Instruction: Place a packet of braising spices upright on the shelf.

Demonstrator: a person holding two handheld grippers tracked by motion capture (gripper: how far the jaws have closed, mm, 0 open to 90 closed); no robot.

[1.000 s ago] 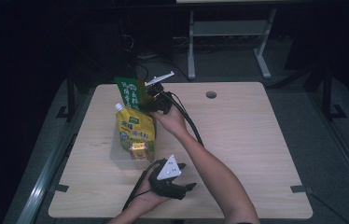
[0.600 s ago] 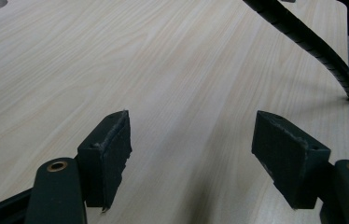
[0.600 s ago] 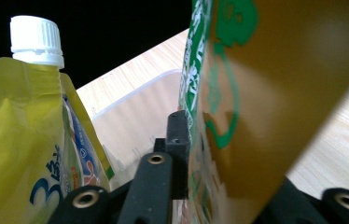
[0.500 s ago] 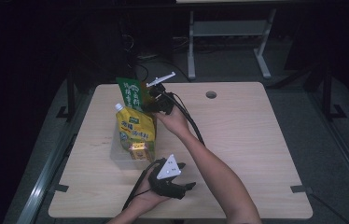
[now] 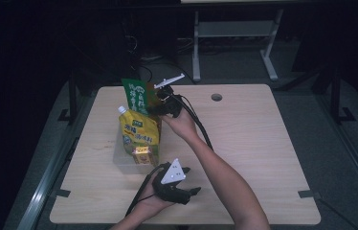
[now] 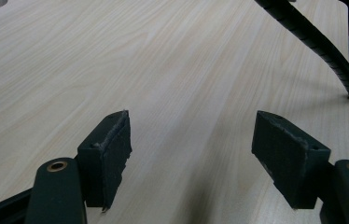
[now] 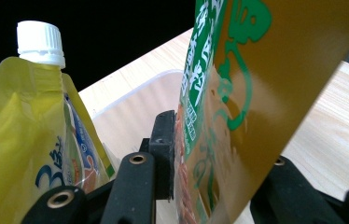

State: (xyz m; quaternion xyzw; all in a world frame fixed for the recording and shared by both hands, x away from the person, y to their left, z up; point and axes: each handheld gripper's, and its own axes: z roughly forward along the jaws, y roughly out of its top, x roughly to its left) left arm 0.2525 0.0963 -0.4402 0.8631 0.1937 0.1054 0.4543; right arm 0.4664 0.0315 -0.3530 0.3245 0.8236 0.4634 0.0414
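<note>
A green and gold snack packet (image 5: 137, 96) stands upright at the far end of a clear plastic bin (image 5: 125, 165), with my right gripper (image 5: 157, 104) shut on its edge. In the right gripper view the packet (image 7: 256, 70) sits pinched between the jaws of that gripper (image 7: 219, 163). A yellow spouted pouch (image 5: 139, 133) with a white cap stands in the bin, and in the right gripper view it (image 7: 18, 140) is just left of the packet. My left gripper (image 5: 190, 183) rests near the table's front edge, and its own view has it (image 6: 193, 158) open over bare wood.
The light wooden table (image 5: 253, 143) has a round cable hole (image 5: 216, 97) at the back. A small yellow-orange box (image 5: 142, 153) sits in the bin in front of the pouch. The right gripper's black cable (image 6: 326, 51) crosses the table. A metal stand (image 5: 234, 33) is on the floor behind.
</note>
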